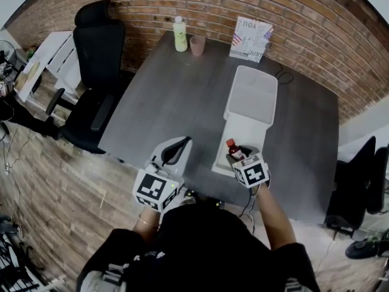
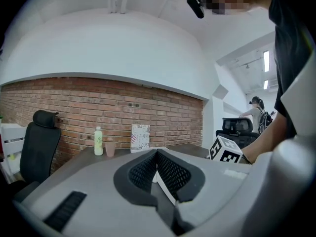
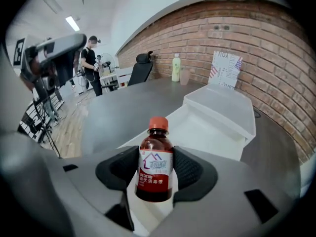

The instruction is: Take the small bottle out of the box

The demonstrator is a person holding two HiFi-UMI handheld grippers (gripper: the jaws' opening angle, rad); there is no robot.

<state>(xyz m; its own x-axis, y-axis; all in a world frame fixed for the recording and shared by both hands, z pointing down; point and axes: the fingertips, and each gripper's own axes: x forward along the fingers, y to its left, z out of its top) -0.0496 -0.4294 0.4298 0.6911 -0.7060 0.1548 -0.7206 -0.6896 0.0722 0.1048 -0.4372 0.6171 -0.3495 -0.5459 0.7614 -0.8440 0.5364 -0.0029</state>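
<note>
A small brown bottle (image 3: 155,164) with a red cap and a red-and-white label stands upright between the pads of my right gripper (image 3: 156,174), which is shut on it. In the head view the small bottle (image 1: 236,150) is over the near end of the open white box (image 1: 243,134), held by the right gripper (image 1: 242,157). The box's lid (image 1: 252,95) lies flipped open behind it. My left gripper (image 1: 175,151) hovers over the grey table left of the box, its pads (image 2: 170,172) pressed together on nothing.
At the table's far edge stand a pale green bottle (image 1: 180,34), a pink cup (image 1: 197,45) and a printed paper bag (image 1: 250,38). A black office chair (image 1: 94,72) stands left of the table. A cable (image 1: 284,76) lies near the lid.
</note>
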